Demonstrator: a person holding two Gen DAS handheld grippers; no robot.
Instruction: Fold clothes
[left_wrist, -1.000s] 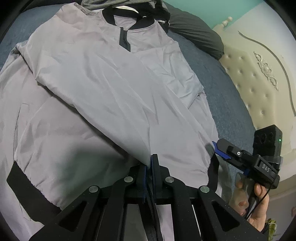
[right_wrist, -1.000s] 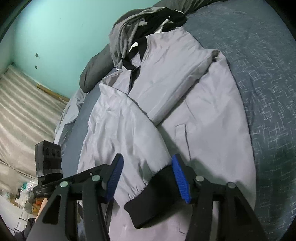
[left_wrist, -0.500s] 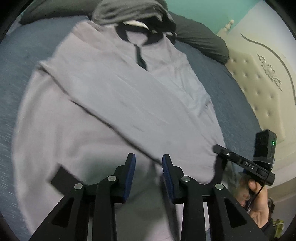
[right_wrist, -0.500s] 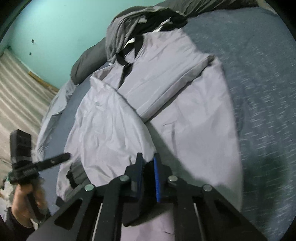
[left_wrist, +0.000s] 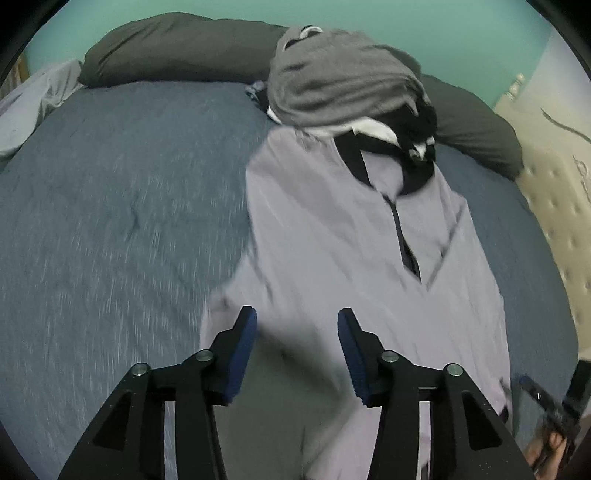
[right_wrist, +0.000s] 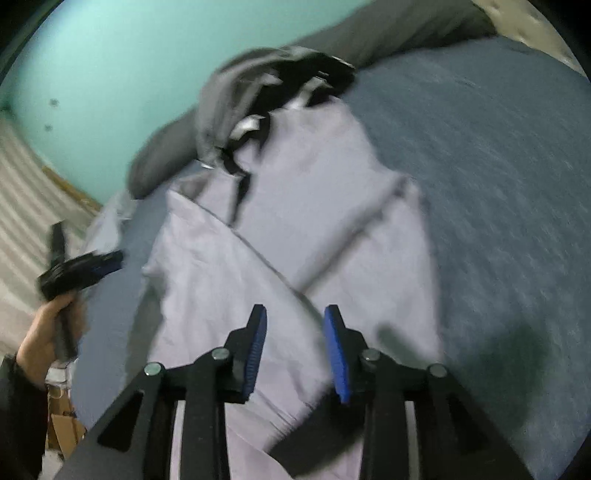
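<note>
A pale lilac-grey jacket (left_wrist: 332, 240) with a black collar and zip lies flat on the blue bed, both sleeves folded across its front. My left gripper (left_wrist: 297, 325) hangs open above the jacket's lower left part with nothing between its blue pads. My right gripper (right_wrist: 295, 321) is open too, over the crossed sleeves of the jacket (right_wrist: 332, 206), with a black cuff (right_wrist: 306, 424) lying just below its fingers. Both views are blurred by motion. The left gripper (right_wrist: 81, 266) also shows at the left of the right wrist view, held by a hand.
A heap of grey and black clothes (left_wrist: 340, 81) sits at the jacket's collar. Dark pillows (left_wrist: 173, 48) line the head of the blue bedcover (left_wrist: 110, 221). A cream tufted headboard (left_wrist: 557, 206) stands at the right, and a teal wall is behind.
Both grippers opened and let go of the sleeves, then pulled back and up from the jacket. The left, shut a second ago, now stands wide open; the right reopened after closing.
</note>
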